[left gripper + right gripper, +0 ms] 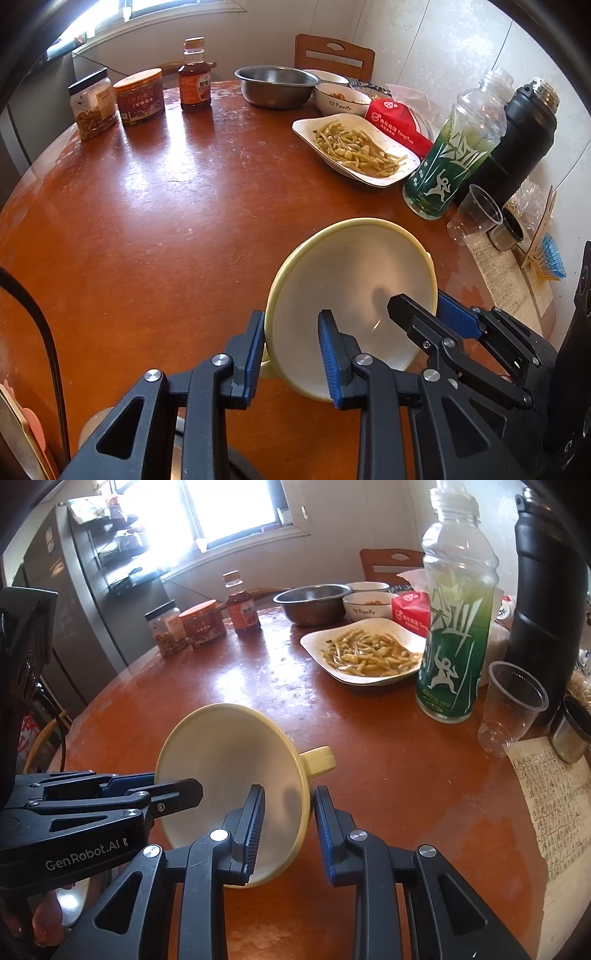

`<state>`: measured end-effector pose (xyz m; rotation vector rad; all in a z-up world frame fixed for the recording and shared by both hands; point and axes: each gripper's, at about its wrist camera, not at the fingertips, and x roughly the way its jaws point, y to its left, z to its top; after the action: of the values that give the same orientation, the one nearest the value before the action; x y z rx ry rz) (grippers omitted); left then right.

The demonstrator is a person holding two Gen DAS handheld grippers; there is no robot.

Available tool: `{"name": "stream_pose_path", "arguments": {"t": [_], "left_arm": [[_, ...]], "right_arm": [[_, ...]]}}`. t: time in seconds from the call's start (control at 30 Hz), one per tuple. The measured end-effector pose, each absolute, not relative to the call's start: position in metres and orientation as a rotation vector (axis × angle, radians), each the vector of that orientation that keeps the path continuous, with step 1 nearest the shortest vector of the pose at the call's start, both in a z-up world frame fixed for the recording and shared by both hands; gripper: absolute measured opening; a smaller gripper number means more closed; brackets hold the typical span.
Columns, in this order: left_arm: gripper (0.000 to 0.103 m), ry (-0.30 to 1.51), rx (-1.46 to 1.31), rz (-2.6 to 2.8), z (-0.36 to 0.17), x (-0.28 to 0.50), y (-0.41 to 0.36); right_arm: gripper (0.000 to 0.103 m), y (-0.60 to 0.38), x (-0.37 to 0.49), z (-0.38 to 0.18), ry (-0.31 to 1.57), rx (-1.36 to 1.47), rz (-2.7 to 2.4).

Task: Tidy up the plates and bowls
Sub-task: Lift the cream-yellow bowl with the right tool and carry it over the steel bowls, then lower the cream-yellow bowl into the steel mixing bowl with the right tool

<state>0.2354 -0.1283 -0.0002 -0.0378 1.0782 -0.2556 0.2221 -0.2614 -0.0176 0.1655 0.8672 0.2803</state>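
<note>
A pale yellow plastic bowl point(351, 280) with a small side handle point(319, 760) is tipped with its opening toward the cameras, over the near part of the round wooden table point(166, 206). My left gripper point(291, 354) is shut on the bowl's near left rim, one blue pad inside and one outside. My right gripper point(290, 827) is shut on the opposite rim next to the handle, and it also shows in the left wrist view as the right gripper point(434, 315). Further back are a white plate of green bean strips point(354, 147), a steel bowl point(277, 85) and a white bowl point(341, 98).
A green drink bottle point(454, 155), a black flask point(517, 136), a clear plastic cup point(476, 214) and a written sheet of paper point(509, 273) stand at the right. Two jars point(94, 103) and a sauce bottle point(194, 77) stand at the far left. A red tissue pack point(395, 122) lies behind the plate.
</note>
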Motion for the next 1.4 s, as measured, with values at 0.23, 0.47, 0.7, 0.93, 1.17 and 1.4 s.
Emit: {"name": "stream_pose_path", "arguments": {"t": [0.23, 0.47, 0.7, 0.93, 1.17, 1.4], "left_arm": [[0.03, 1.039, -0.06, -0.247, 0.017, 0.22, -0.113], [0.03, 0.998, -0.08, -0.238, 0.034, 0.2, -0.094], [0.03, 0.956, -0.105, -0.214, 0.05, 0.172, -0.065], [0.03, 0.936, -0.126, -0.174, 0.053, 0.145, -0.034], [0.03, 0.939, -0.154, -0.157, 0.043, 0.125, -0.013], [0.03, 0.951, -0.158, -0.139, 0.028, 0.113, -0.005]], "right_arm": [[0.028, -0.247, 0.215, -0.004, 0.842, 0.155, 0.299], [0.028, -0.231, 0.203, 0.016, 0.802, 0.133, 0.32], [0.028, -0.204, 0.187, 0.039, 0.753, 0.093, 0.366], [0.028, -0.17, 0.165, 0.053, 0.721, 0.031, 0.429], [0.028, -0.146, 0.15, 0.055, 0.716, -0.033, 0.46], [0.028, -0.131, 0.137, 0.051, 0.715, -0.097, 0.469]]}}
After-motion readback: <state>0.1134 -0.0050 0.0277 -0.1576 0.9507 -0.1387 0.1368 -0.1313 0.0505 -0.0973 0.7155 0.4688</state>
